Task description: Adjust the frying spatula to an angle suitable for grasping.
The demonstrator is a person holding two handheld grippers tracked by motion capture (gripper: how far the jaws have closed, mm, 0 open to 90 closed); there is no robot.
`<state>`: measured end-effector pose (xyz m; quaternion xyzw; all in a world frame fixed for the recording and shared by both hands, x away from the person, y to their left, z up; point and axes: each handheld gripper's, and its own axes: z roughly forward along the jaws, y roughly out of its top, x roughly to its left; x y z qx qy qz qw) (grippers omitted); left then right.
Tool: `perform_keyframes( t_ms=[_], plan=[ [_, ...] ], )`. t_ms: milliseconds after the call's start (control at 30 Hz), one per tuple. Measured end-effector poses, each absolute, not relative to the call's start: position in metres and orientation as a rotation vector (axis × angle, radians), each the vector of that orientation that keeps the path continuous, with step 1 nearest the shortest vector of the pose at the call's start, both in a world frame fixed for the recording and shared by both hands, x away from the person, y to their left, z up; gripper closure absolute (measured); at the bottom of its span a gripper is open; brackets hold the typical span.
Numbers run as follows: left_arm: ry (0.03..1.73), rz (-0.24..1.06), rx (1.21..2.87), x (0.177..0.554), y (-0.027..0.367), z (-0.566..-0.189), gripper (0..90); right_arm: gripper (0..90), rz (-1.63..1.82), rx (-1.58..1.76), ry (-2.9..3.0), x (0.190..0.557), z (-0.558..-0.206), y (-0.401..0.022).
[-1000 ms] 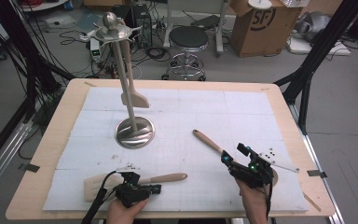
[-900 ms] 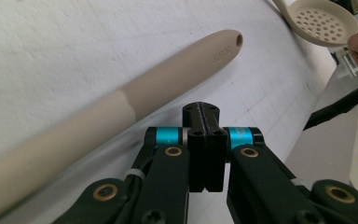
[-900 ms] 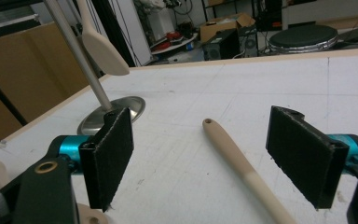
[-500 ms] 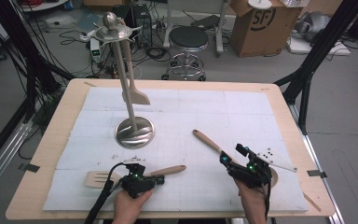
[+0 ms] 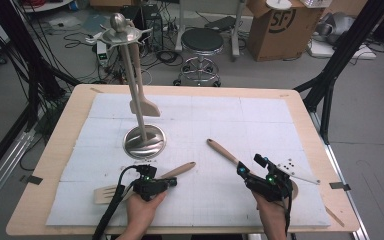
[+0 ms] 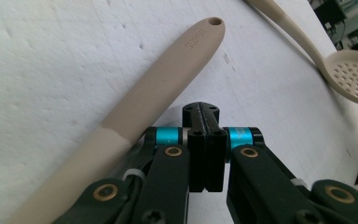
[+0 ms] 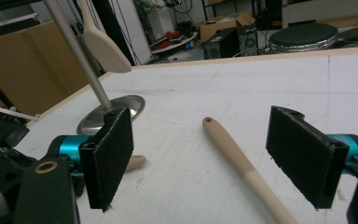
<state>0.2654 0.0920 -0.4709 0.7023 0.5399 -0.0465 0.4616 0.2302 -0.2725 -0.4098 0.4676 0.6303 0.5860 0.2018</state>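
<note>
Since the earlier frames, the left gripper (image 5: 166, 181) has slid rightward along the slotted turner (image 5: 145, 181), its jaws pressed together with nothing between them, the turner's handle lying just beside them on the mat (image 5: 260, 120). Opposite, the right gripper (image 5: 250, 167) holds its place, jaws spread wide over the skimmer's handle (image 5: 223, 150) without touching it.

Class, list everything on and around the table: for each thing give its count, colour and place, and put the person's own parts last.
Utensil stand: one, silver, mat's left-centre; a beige spatula hangs from it.
Slotted turner: one, beige, near left.
Skimmer spoon: one, beige, near right.
Mat: one, white, covering the table.
Stool: one, black, behind table.
Cardboard box: one, brown, back right.
Left tongs: black, shut beside the turner.
Right tongs: black, open astride the skimmer's handle.
</note>
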Motion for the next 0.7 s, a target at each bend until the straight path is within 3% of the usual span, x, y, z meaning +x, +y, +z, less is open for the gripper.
perform_keyframes(
  t_ms=[300, 400, 700],
  plan=[
    [1.347, -0.121, 1.687, 0.270, 0.098, -0.468, 89.9, 22.4, 1.637, 1.308, 1.761, 0.230, -0.410, -0.272],
    [1.331, -0.155, 1.636, 0.267, 0.106, -0.458, 89.9, 22.4, 1.634, 1.305, 1.761, 0.231, -0.411, -0.272],
    [1.322, -0.099, 1.648, 0.270, 0.137, -0.428, 89.9, 22.4, 1.633, 1.304, 1.770, 0.231, -0.411, -0.270]
  ],
)
